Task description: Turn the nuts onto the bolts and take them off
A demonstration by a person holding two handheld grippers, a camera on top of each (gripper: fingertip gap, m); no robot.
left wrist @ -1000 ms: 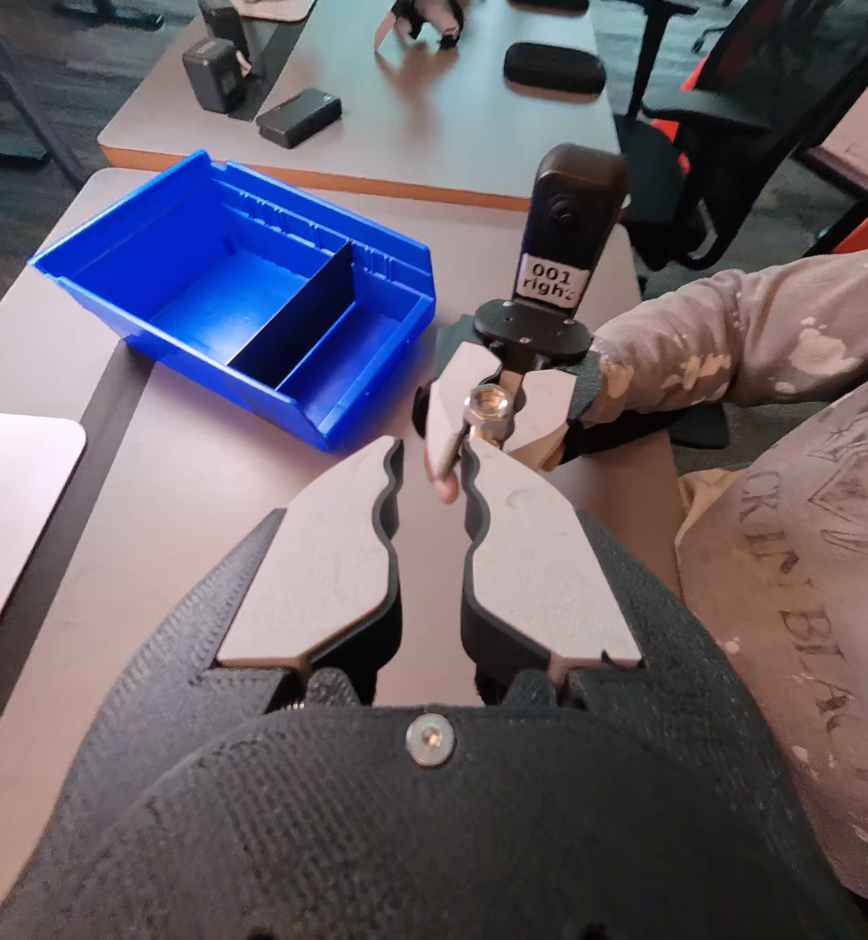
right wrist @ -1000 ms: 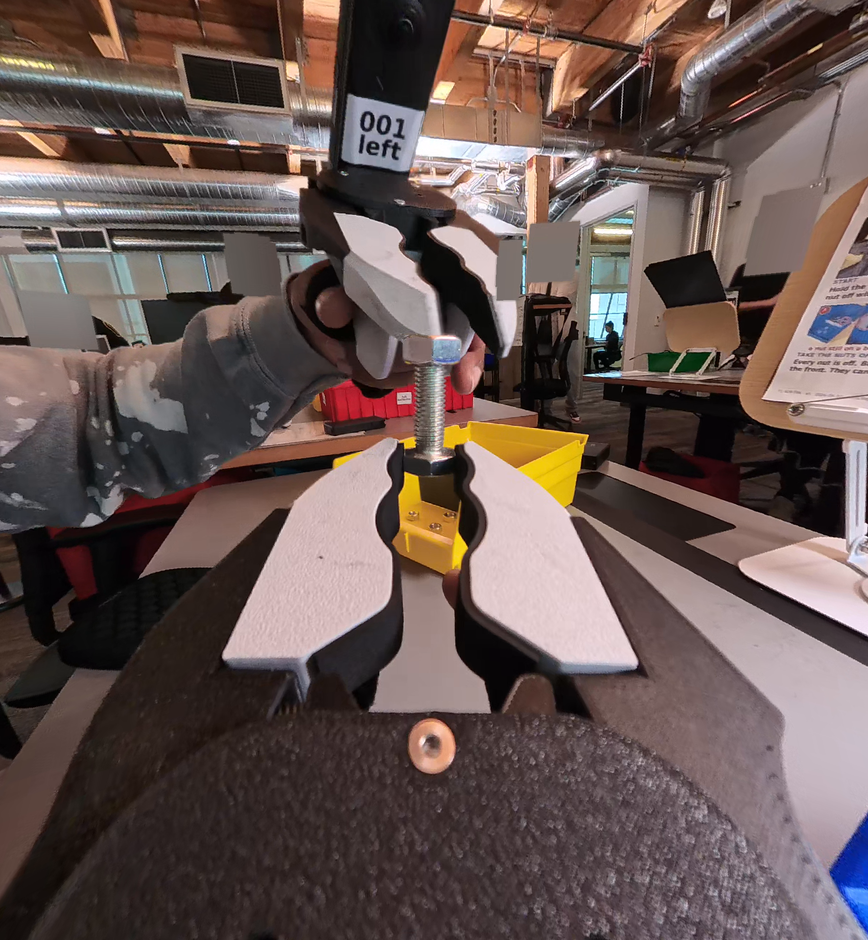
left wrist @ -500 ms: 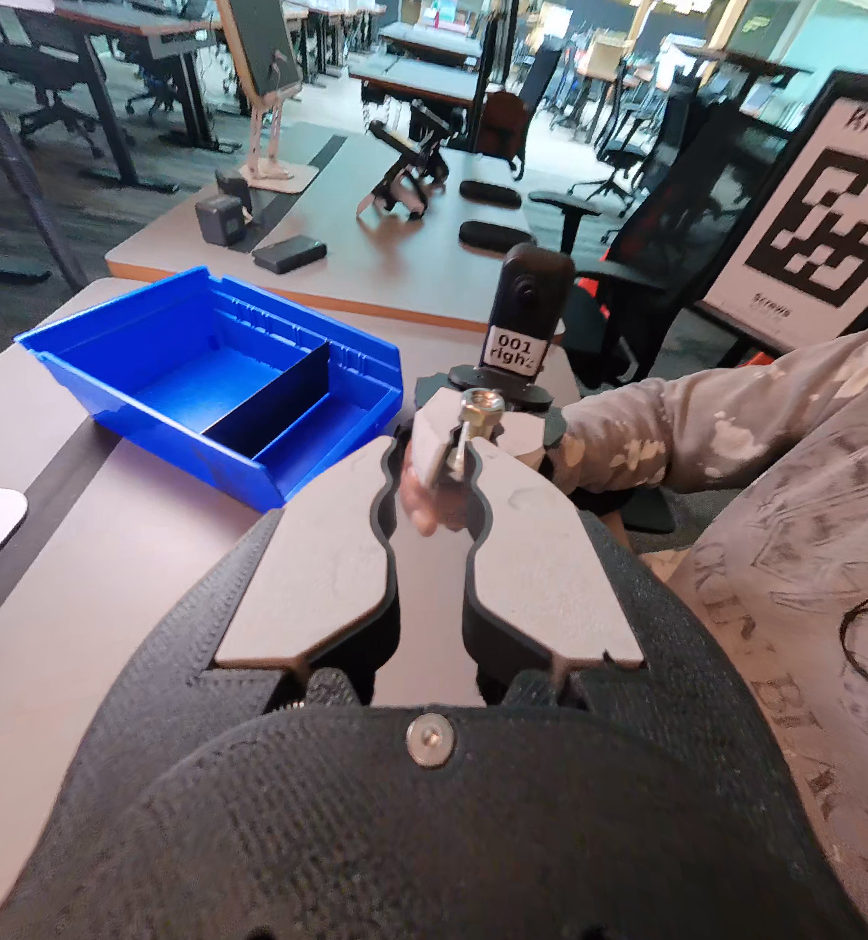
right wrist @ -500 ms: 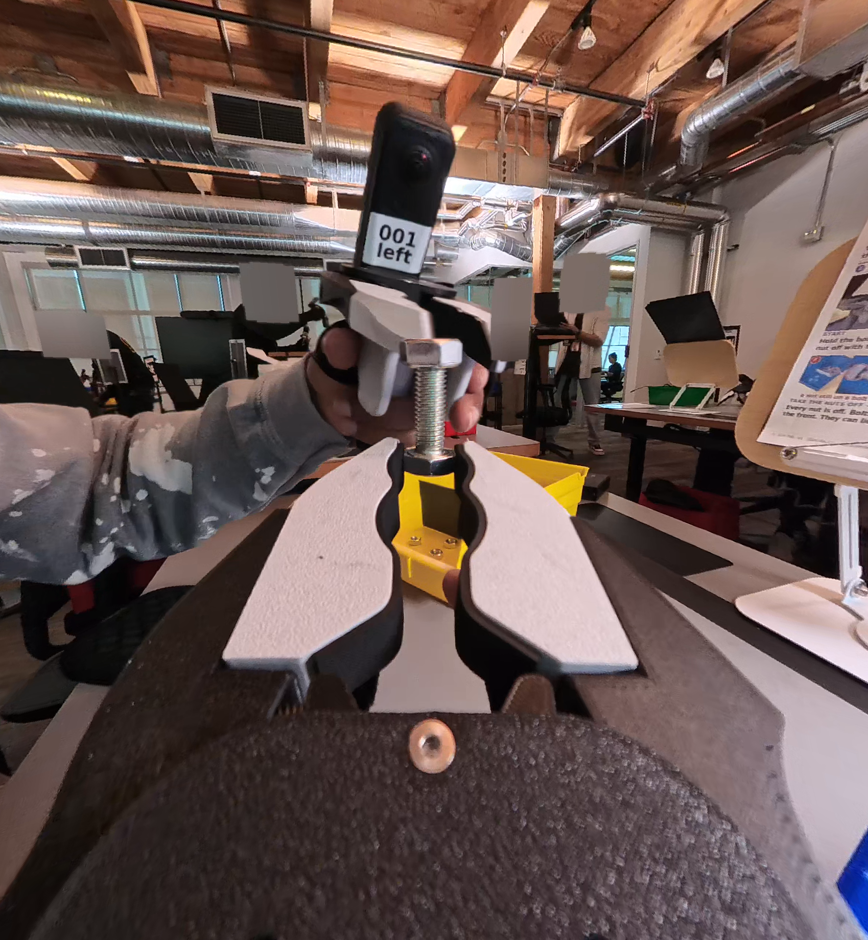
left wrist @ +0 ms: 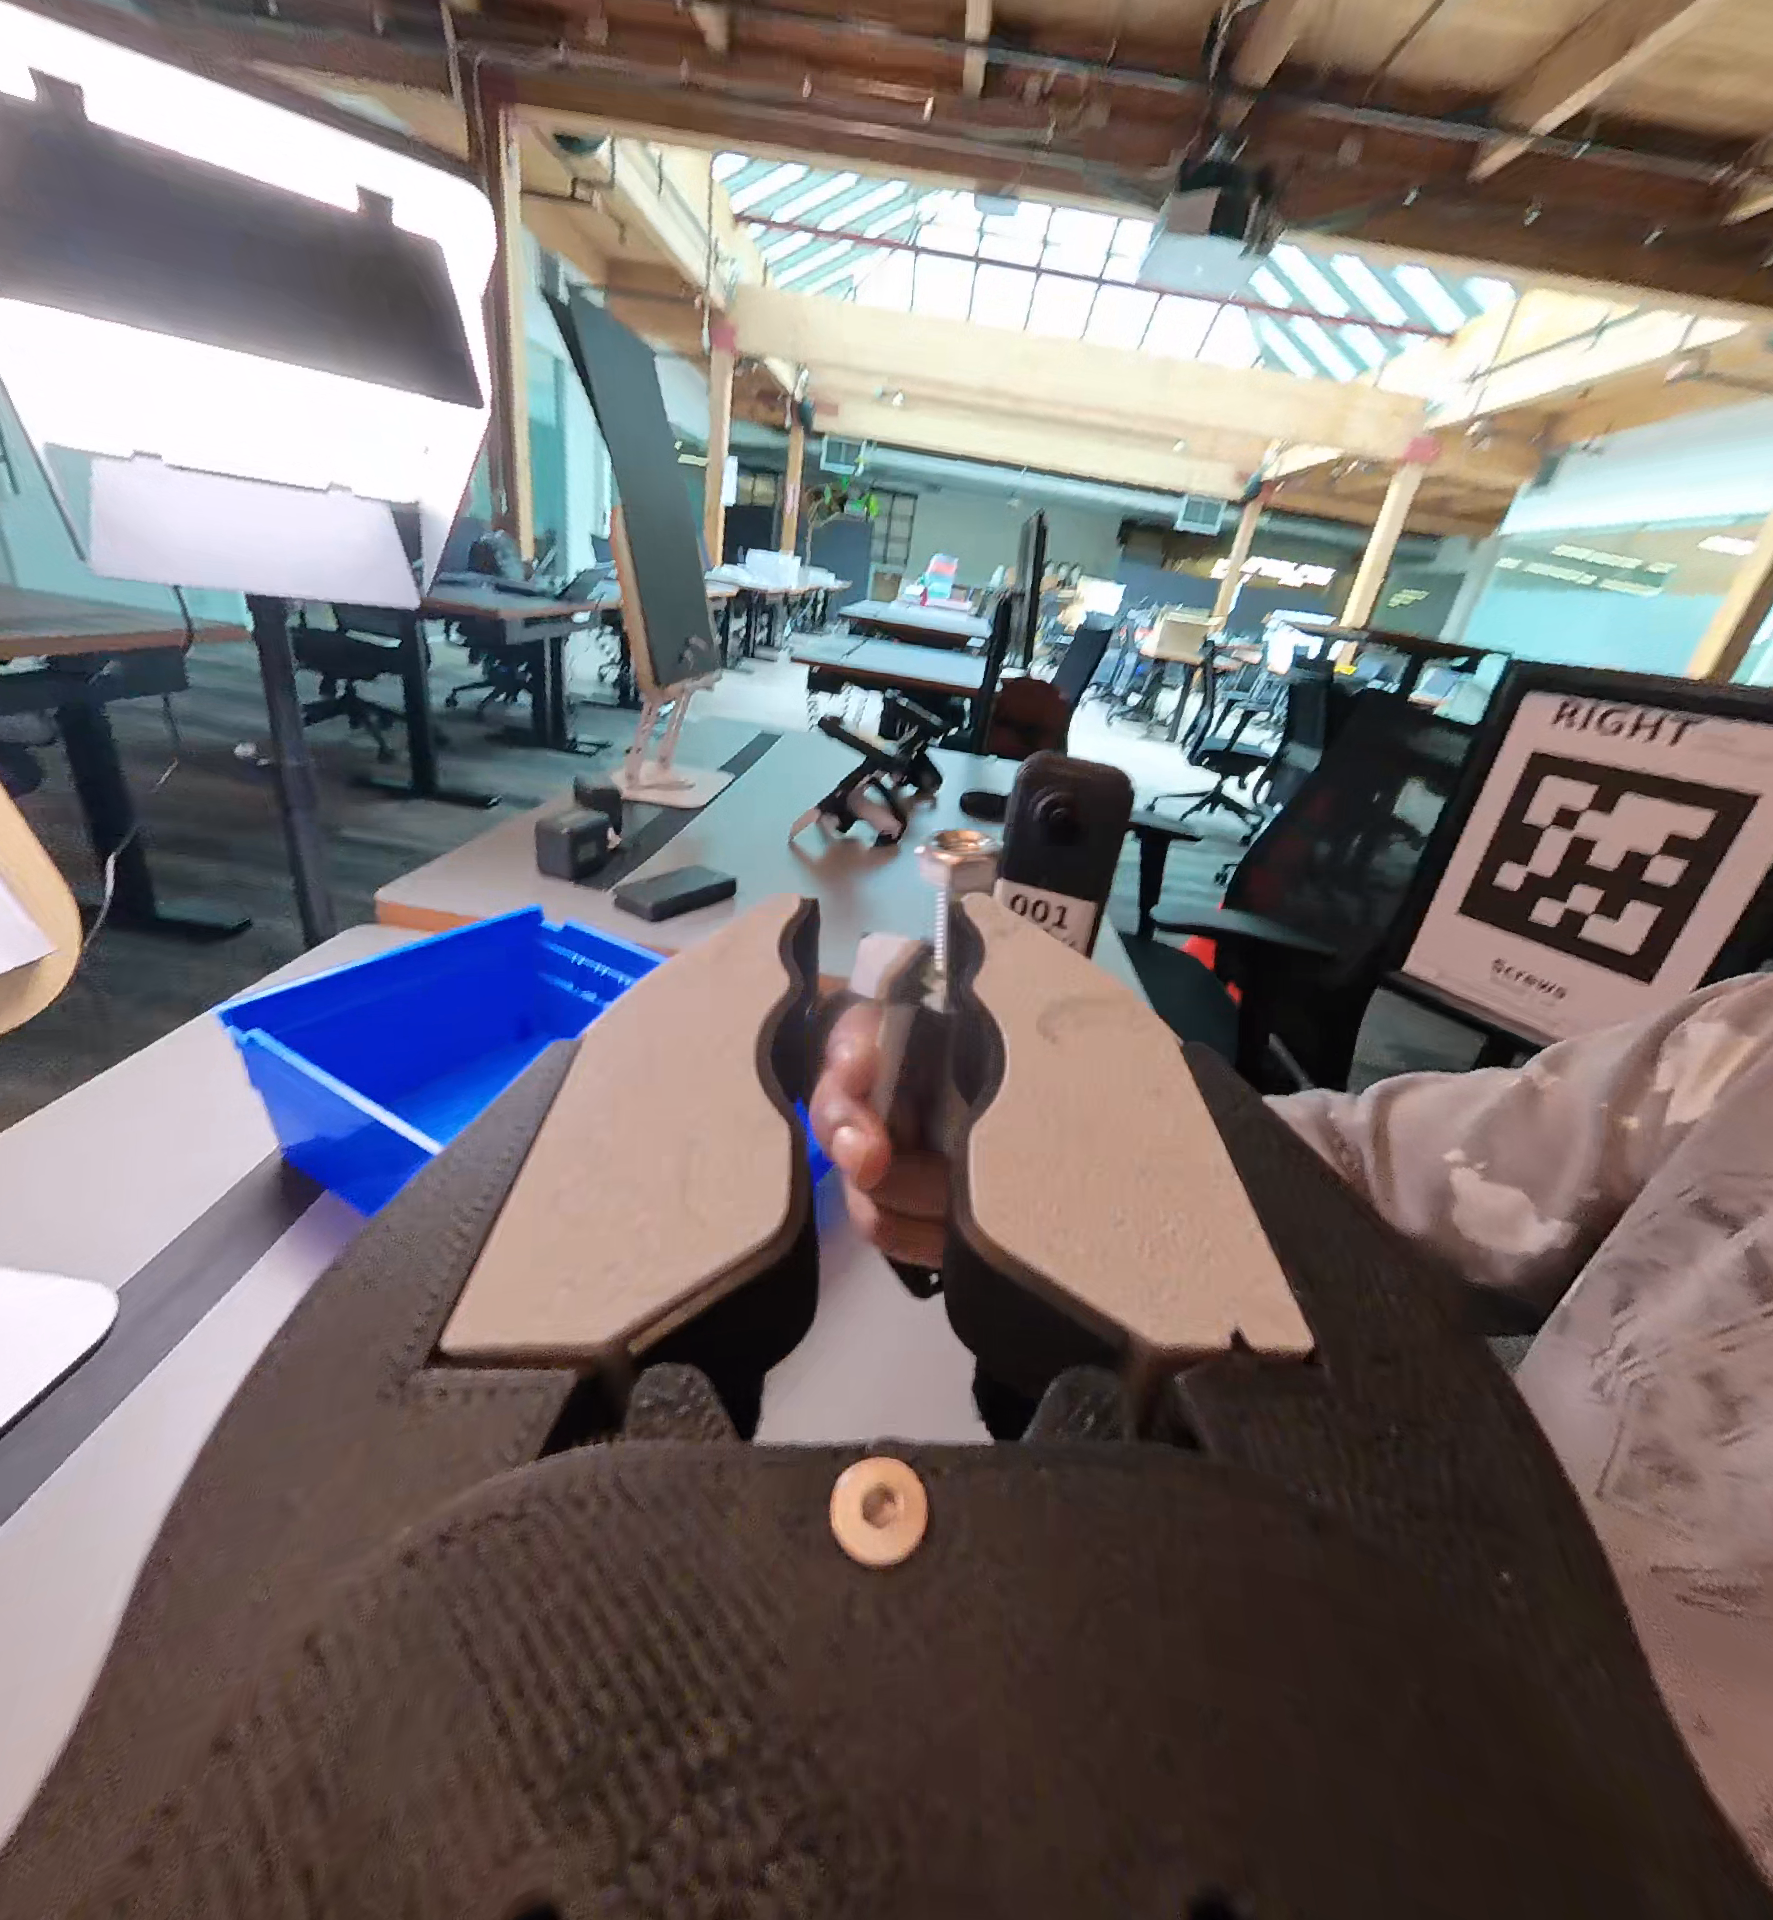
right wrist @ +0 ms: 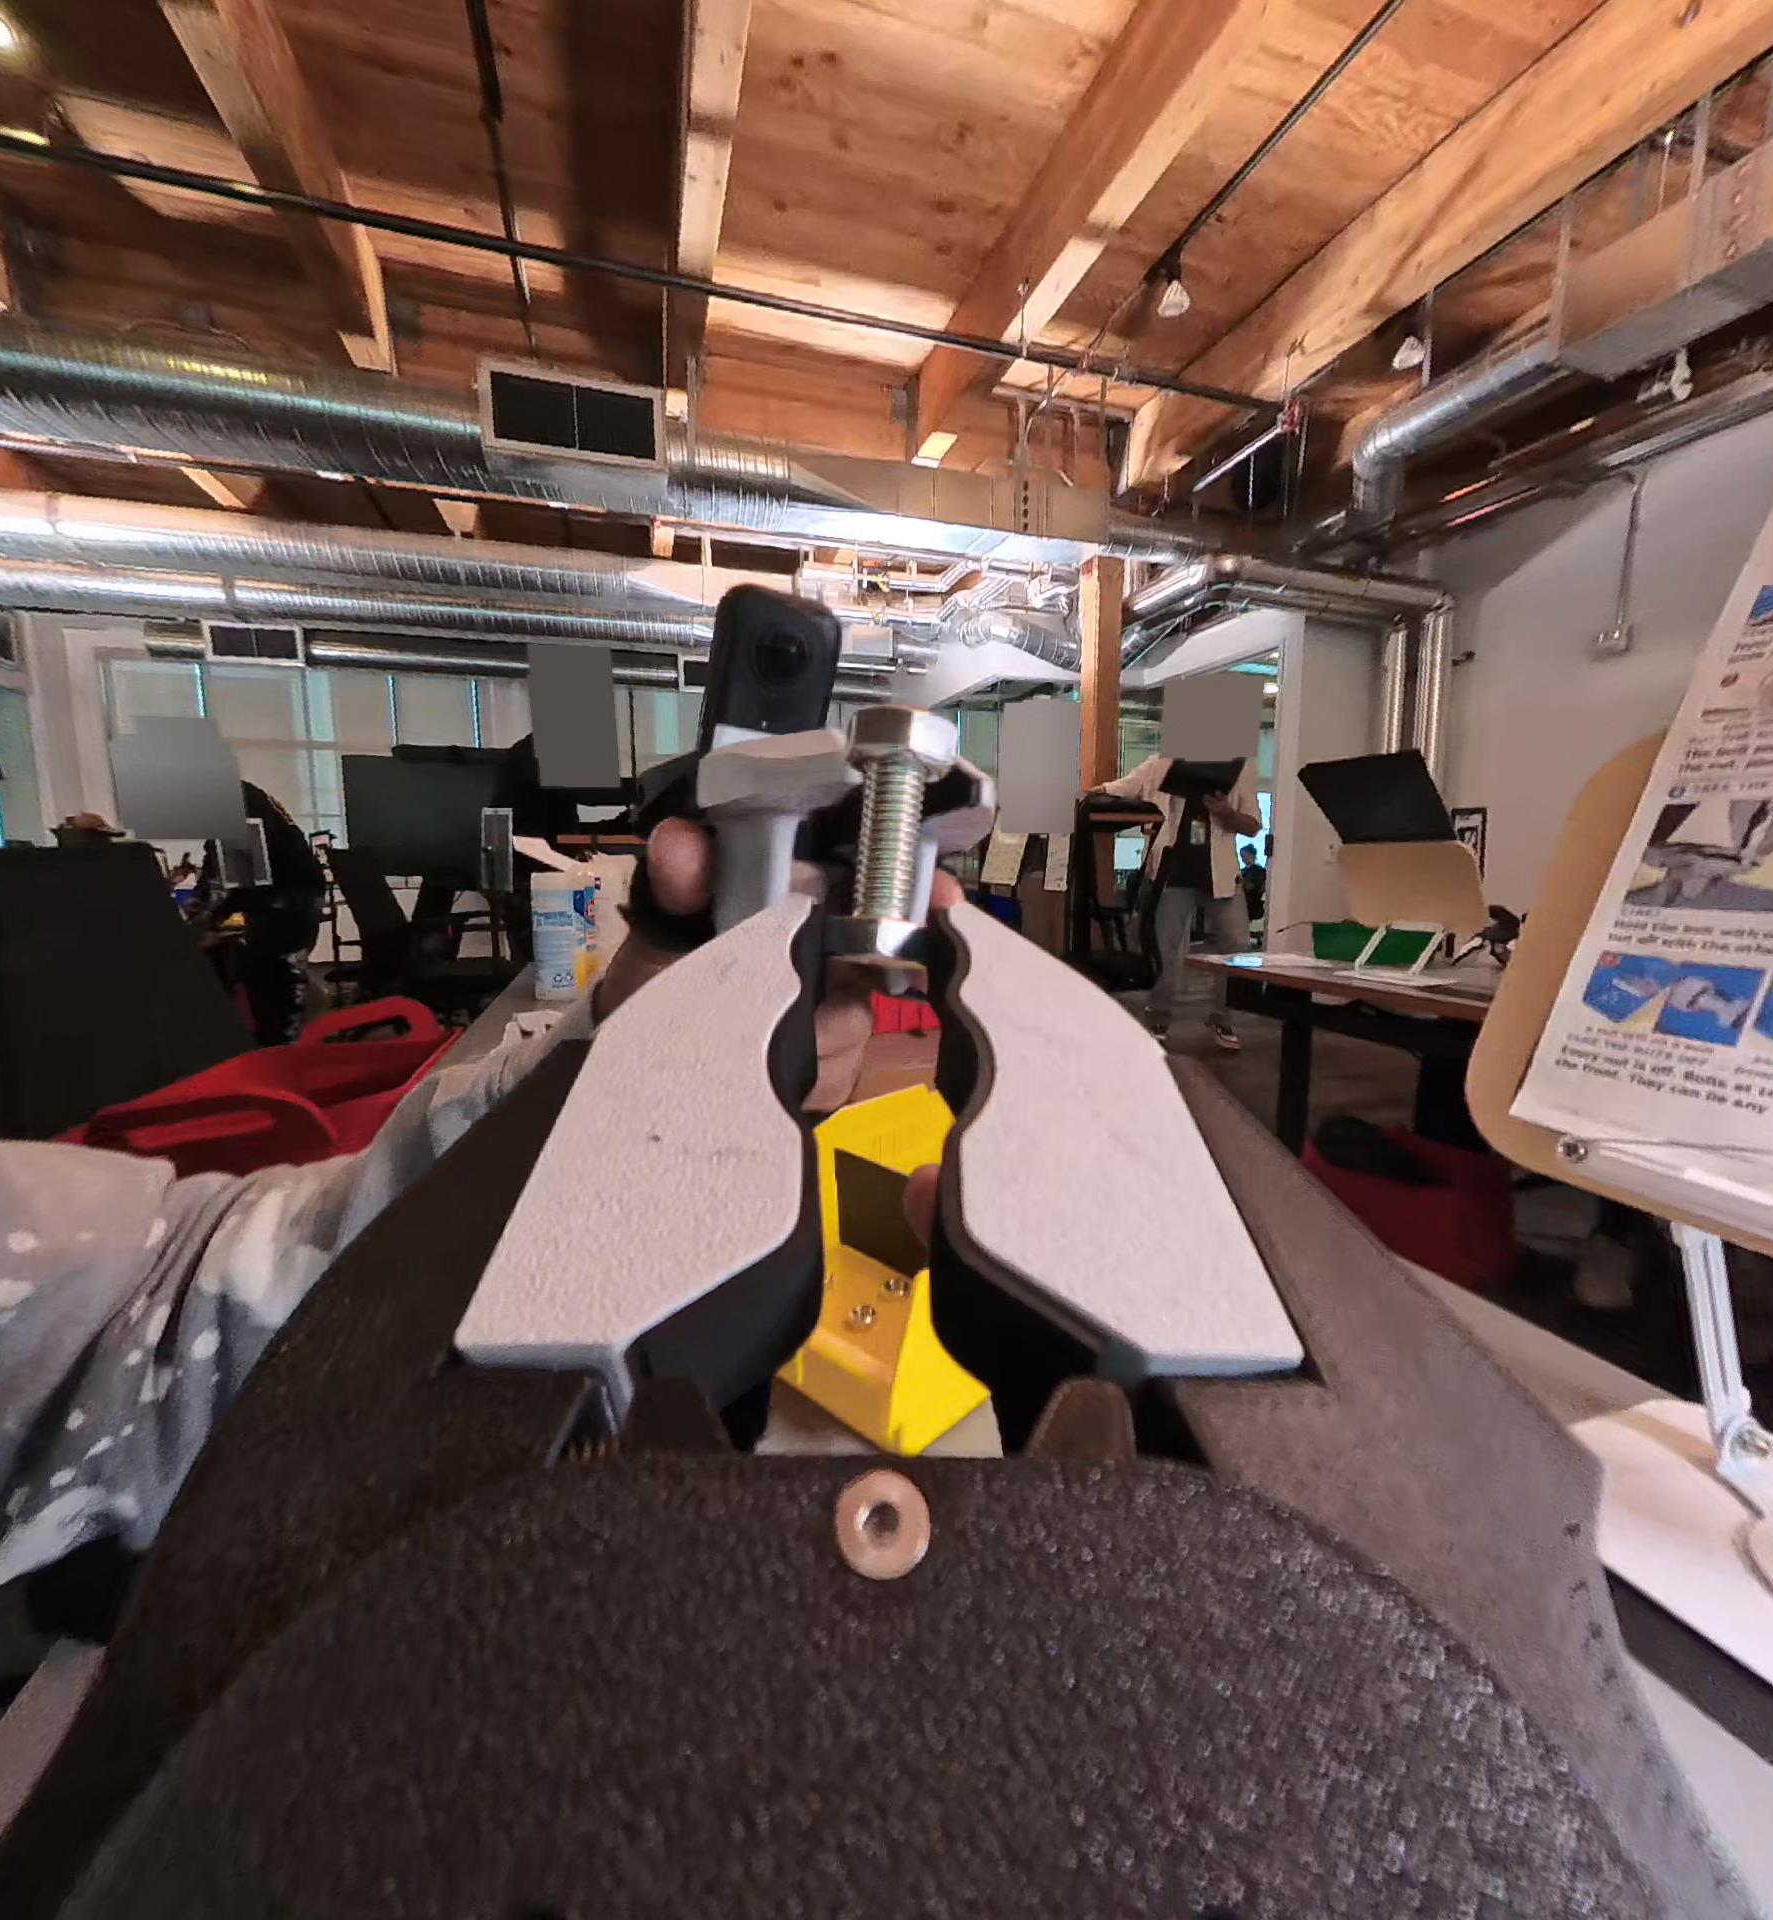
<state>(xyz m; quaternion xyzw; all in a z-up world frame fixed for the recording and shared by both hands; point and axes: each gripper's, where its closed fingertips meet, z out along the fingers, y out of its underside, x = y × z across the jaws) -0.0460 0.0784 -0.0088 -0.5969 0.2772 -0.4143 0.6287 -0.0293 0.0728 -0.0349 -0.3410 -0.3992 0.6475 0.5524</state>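
A steel bolt (right wrist: 887, 842) stands upright, head on top, with a nut (right wrist: 866, 940) threaded low on its shaft. My right gripper (right wrist: 877, 935) is shut on the nut and holds the bolt above the table. My left gripper (left wrist: 887, 920) is level and open. The bolt (left wrist: 942, 925) passes between its fingertips, close to the right one, with the head above them. It is not clamped. The left gripper's fingers (right wrist: 752, 821) show behind the bolt just under the head. The right gripper's fingers (left wrist: 877, 977) show between my left ones.
A blue divided bin (left wrist: 425, 1039) stands on the table to the left. A yellow bin (right wrist: 892, 1361) with loose nuts lies below the right gripper. An instruction sheet on a stand (right wrist: 1692, 935) is at the right. A marker board (left wrist: 1609, 862) stands behind the sleeve. Both grippers' tips are close together, under 4 cm apart.
My left gripper has swung from pointing down at the bolt head to level beside the shaft. The right gripper has tilted up a little, still holding the nut.
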